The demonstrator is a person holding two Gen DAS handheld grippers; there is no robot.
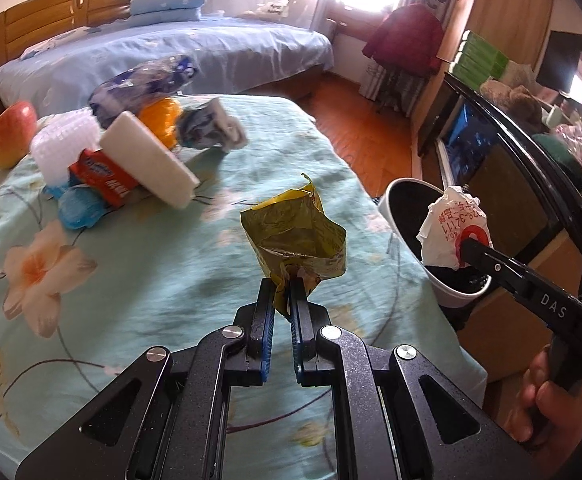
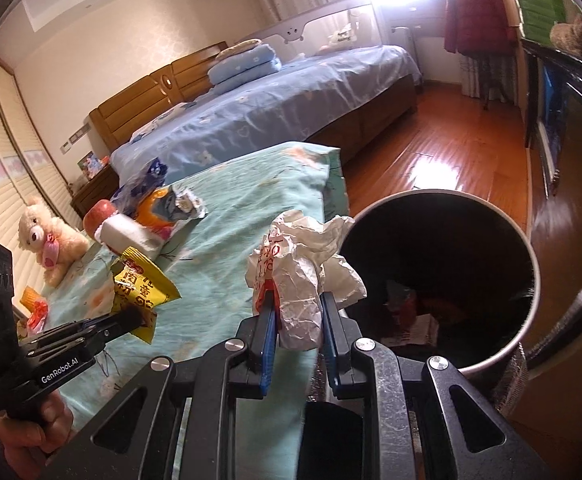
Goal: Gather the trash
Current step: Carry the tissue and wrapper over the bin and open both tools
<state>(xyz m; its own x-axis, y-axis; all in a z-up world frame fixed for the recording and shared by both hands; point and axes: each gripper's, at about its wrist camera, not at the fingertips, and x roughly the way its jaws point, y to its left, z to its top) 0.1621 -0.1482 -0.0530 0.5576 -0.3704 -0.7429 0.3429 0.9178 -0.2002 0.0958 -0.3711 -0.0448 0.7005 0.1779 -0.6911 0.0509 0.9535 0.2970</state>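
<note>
My left gripper (image 1: 281, 284) is shut on a crumpled yellow-green snack wrapper (image 1: 297, 236) and holds it above the teal floral cloth; it also shows in the right wrist view (image 2: 141, 280). My right gripper (image 2: 295, 300) is shut on a crumpled white paper with red print (image 2: 303, 264), just left of the rim of the round bin (image 2: 525, 322). In the left wrist view the paper (image 1: 453, 224) hangs over the bin's mouth (image 1: 395, 206). The bin holds some trash at its bottom.
A pile lies at the far left of the cloth-covered table (image 1: 171, 272): white foam block (image 1: 149, 158), red packet (image 1: 103, 178), blue wrappers (image 1: 143, 84), an orange (image 1: 163, 118), an apple (image 1: 11, 134). A teddy bear (image 2: 49, 240) sits left. A bed (image 2: 271, 112) stands behind, a black cabinet (image 1: 503, 152) to the right.
</note>
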